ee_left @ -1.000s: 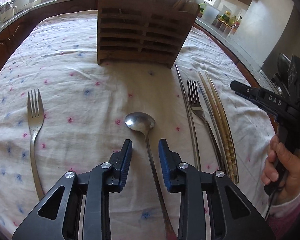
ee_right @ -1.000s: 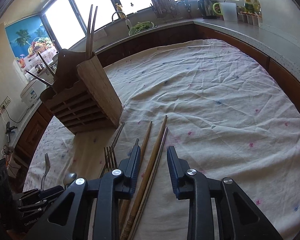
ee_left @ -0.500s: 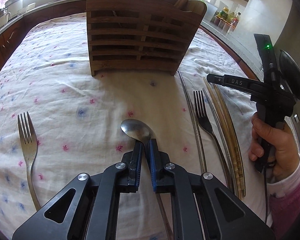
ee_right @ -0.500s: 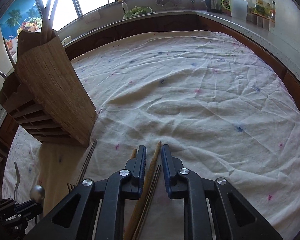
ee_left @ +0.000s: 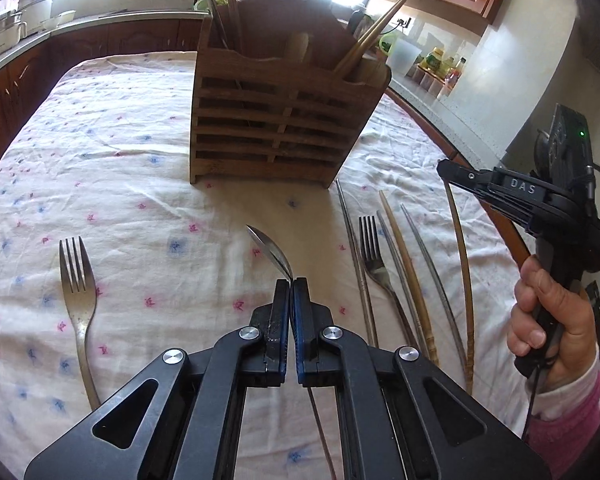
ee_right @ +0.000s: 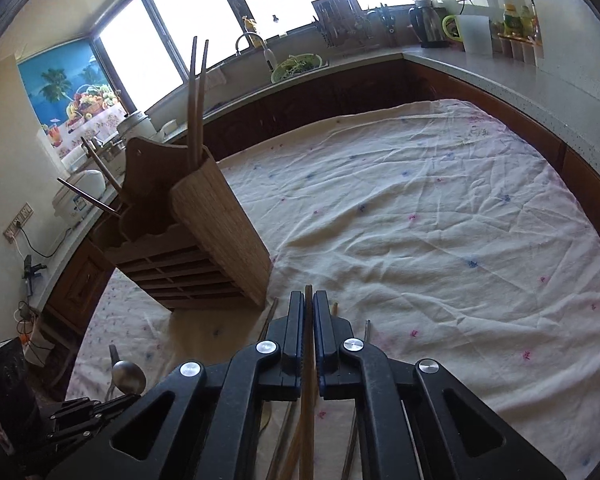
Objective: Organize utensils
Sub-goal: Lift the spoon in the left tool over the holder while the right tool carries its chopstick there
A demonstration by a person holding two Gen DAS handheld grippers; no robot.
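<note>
1. We've got the left gripper (ee_left: 291,280) pinched tight on the spoon (ee_left: 271,251), its bowl tipped up off the worktop (ee_left: 140,184).
2. Our right gripper (ee_right: 308,294) is clamped on a wooden chopstick (ee_right: 307,420), raised near the wooden holder (ee_left: 284,120) at the far edge.
3. Risk: the thin spoon handle could swivel in the fingers, and the long chopstick may snag the holder's rim.
4. The holder's compartments are hard to make out against the window glare.
</note>
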